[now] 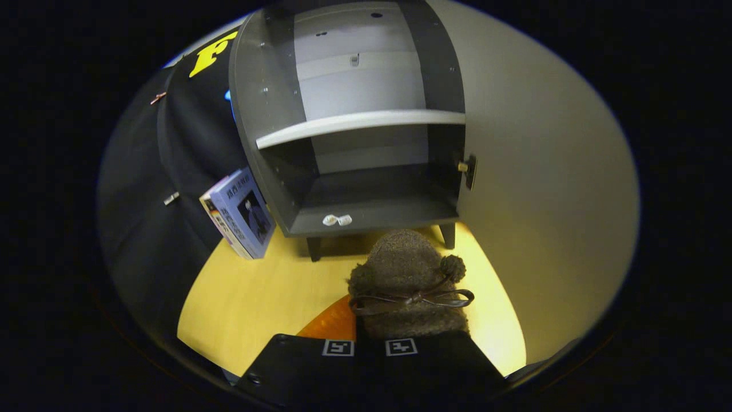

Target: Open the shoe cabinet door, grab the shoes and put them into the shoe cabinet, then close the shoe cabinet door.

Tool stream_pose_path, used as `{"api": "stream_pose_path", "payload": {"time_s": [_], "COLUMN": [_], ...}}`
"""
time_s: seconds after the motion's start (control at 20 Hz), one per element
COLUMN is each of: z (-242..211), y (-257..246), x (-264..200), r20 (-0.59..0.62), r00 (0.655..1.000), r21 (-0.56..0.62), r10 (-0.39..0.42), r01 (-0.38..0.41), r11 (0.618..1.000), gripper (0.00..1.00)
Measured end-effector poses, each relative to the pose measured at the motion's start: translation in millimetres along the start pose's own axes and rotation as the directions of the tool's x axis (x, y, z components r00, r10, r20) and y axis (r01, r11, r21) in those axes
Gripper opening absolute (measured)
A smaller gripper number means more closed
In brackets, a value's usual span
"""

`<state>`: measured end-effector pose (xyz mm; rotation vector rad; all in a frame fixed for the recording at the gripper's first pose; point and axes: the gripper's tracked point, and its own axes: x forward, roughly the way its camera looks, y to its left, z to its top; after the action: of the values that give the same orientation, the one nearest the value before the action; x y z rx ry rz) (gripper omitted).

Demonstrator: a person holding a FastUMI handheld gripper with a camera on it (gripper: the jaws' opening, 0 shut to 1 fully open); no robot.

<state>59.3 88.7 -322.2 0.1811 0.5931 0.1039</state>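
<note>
A fuzzy brown shoe (407, 269) with a dark bow and a pompom sticks out from between my fingers, toe pointing at the cabinet. My gripper (369, 345) is shut on the shoe's heel end. An orange patch (330, 324) shows beside the shoe's left side; I cannot tell what it is. Just beyond the shoe stands the grey shoe cabinet (269, 114), raised on short legs. Its pale door (543, 171) is swung wide open to the right. Inside, a light shelf (360, 122) splits the cabinet, and the lower compartment (372, 194) has nothing in it.
A small white object (337, 220) lies on the front lip of the cabinet's bottom board. A blue book (243, 214) leans against the cabinet's left side. The yellow wooden surface (251, 297) spreads below the shoe. Black cloth wall (148, 229) stands to the left.
</note>
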Motion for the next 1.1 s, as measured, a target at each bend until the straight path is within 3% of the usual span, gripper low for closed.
{"api": "stream_pose_path", "payload": {"time_s": [0.3, 0.55, 0.7, 0.9, 1.1], "z": [91, 180, 228, 265, 291], "y": [19, 36, 47, 52, 58], "x": [-21, -8, 22, 81, 138], "r20": [0.092, 0.14, 0.113, 0.073, 0.054], "r00": [0.995, 0.989, 0.991, 0.996, 0.998], "r21": [-0.01, -0.024, -0.032, -0.086, -0.069], "r10": [0.029, 0.057, 0.07, 0.044, 0.023], "r01": [-0.029, -0.054, -0.067, -0.038, -0.019], "r11": [1.0, 0.998, 0.997, 0.996, 0.997], "gripper": [0.05, 0.05, 0.05, 0.05, 0.05]}}
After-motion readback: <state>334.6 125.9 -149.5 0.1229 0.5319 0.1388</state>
